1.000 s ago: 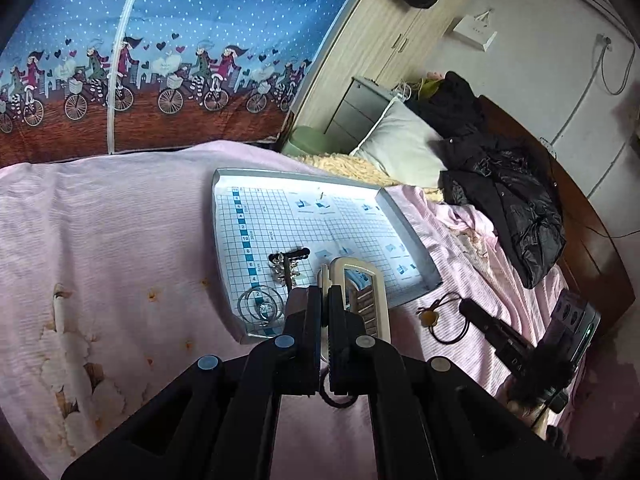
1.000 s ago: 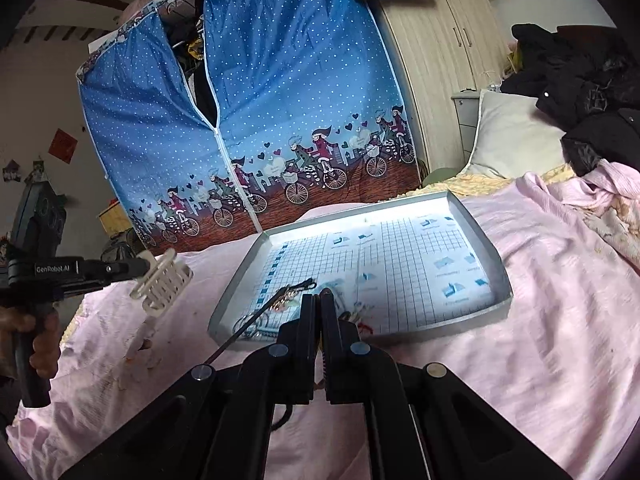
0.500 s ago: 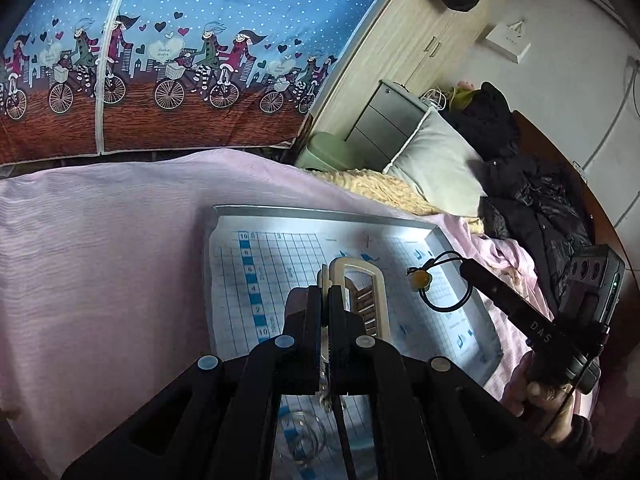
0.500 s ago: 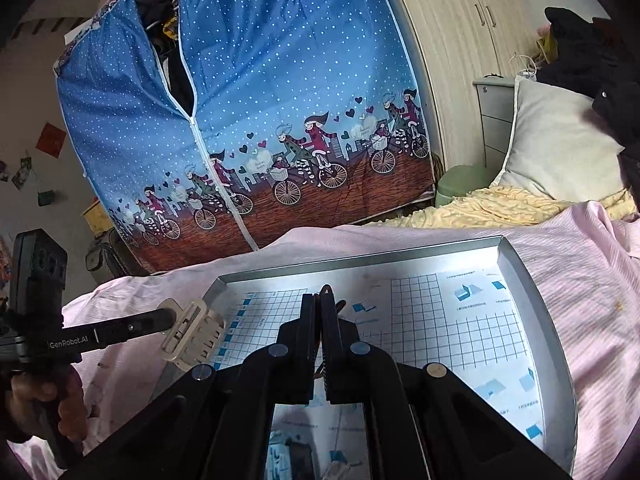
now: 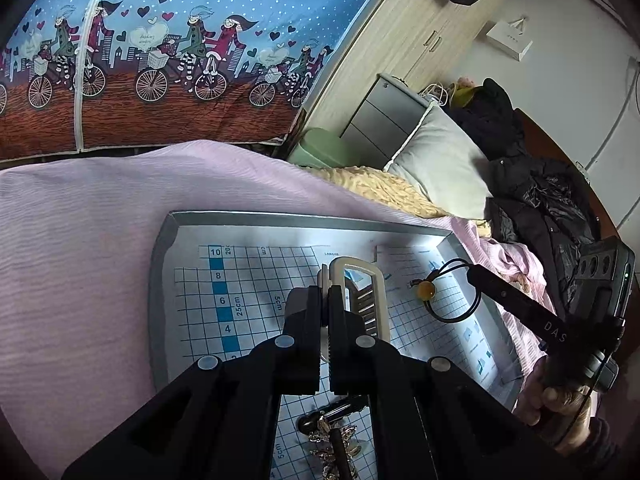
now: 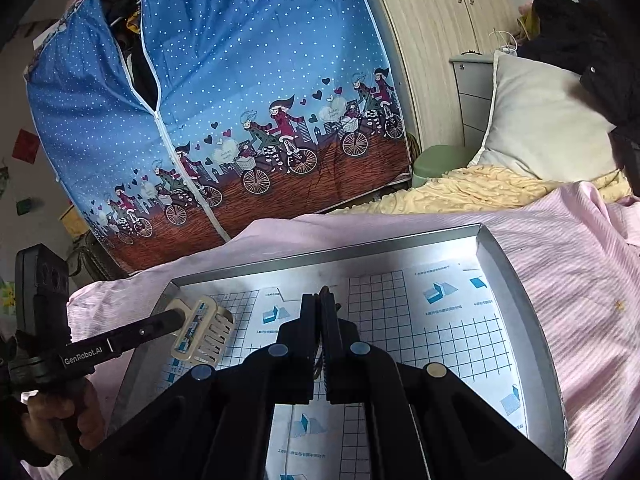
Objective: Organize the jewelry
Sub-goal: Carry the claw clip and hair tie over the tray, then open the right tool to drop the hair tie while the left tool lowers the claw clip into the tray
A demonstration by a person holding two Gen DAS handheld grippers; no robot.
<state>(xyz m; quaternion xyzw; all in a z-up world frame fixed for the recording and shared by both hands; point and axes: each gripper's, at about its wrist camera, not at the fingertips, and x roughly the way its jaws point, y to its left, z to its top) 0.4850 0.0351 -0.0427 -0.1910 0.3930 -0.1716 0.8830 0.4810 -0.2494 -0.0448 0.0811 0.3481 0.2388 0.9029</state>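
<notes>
Your left gripper (image 5: 326, 300) is clamping the cream hair clip (image 5: 362, 300) above the metal tray (image 5: 160, 280) lying on the pink-sheeted bed (image 5: 80, 260); your right gripper (image 6: 322, 308) is pinching a black cord with an amber bead (image 5: 426, 290) over the tray's right side; gold jewelry (image 5: 332, 440) is lying at the near edge

Bare far half of tray (image 6: 516, 292); hairpins (image 5: 334, 438) near front edge.

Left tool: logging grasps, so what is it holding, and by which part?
The left tool grips the cream hair clip by its near end.
</notes>
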